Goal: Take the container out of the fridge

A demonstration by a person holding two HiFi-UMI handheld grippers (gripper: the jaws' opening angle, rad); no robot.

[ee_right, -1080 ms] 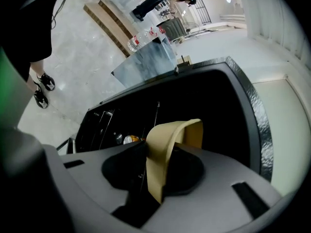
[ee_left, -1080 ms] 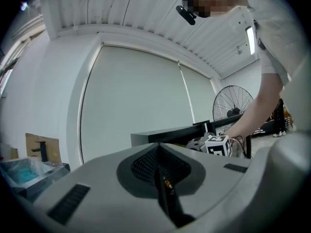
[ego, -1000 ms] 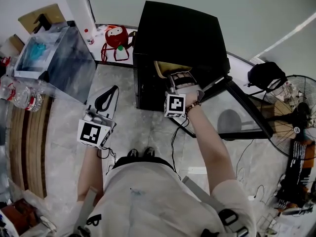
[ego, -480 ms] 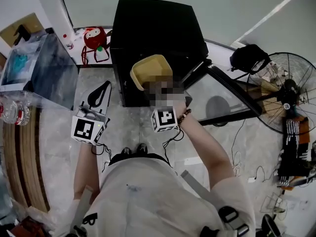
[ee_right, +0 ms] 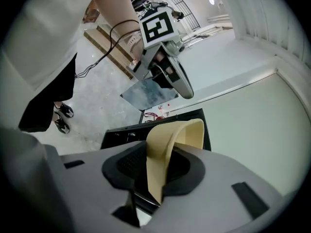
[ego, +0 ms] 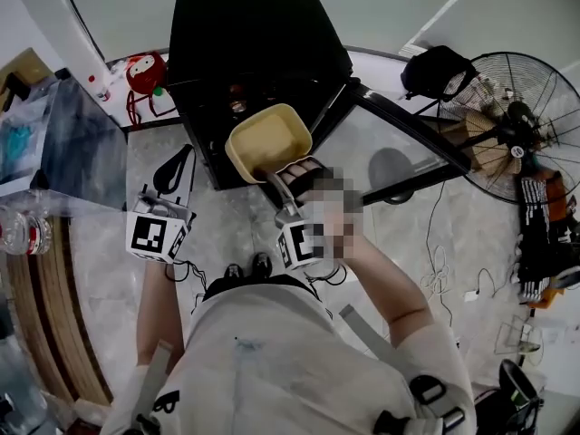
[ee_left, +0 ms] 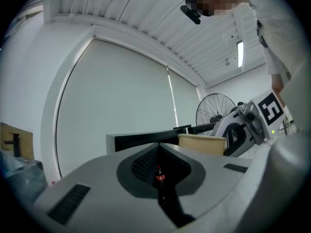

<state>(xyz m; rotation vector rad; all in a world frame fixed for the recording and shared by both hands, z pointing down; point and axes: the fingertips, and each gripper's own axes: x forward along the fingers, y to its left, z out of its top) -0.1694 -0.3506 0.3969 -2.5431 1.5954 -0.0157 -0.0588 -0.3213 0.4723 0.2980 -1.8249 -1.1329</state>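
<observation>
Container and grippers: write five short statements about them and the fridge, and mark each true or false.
1. The right gripper is clamped on the wall of the container. True.
2. The container sits inside the fridge. False: it is held in the air in front of the fridge.
3. The fridge's door is shut. False: it stands open, swung out to the person's right.
4. The left gripper holds nothing. True.
5. In the head view, the fan stands to the left of the fridge. False: it stands to the right, beyond the door.
</observation>
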